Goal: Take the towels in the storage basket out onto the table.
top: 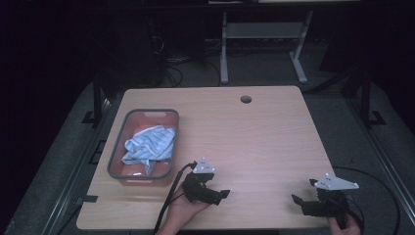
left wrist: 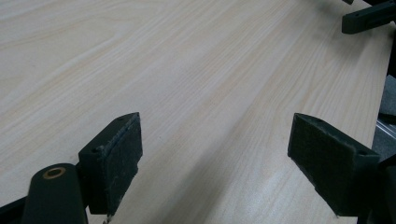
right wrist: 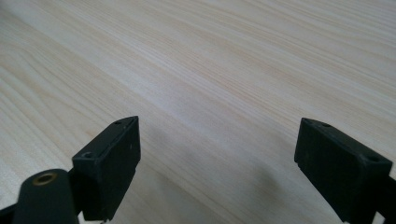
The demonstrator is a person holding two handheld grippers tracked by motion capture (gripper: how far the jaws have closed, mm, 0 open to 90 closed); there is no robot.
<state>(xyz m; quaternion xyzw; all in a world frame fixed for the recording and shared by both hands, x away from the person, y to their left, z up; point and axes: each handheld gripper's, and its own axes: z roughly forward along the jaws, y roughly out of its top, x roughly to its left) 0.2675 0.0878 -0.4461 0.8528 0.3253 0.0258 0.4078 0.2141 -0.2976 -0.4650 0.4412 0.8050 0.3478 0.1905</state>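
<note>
Both tongs, left and right, gape apart near bare table's front edge.

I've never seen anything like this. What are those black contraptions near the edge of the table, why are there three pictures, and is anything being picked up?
There is no robot here. A person holds a black two-jaw hand tool in each hand: the left gripper and the right gripper. The wide picture comes from a fixed camera above, looking down on the pale wooden table.

The other two pictures come from small cameras riding on the tools, each looking out between its own jaws. In the left gripper view and the right gripper view the jaws stand wide apart with bare wood between them, so nothing is held.

On the table, at the person's left, sits a grey-rimmed reddish plastic basket with a crumpled light blue striped cloth inside. A small round hole sits near the table's far edge.
</note>
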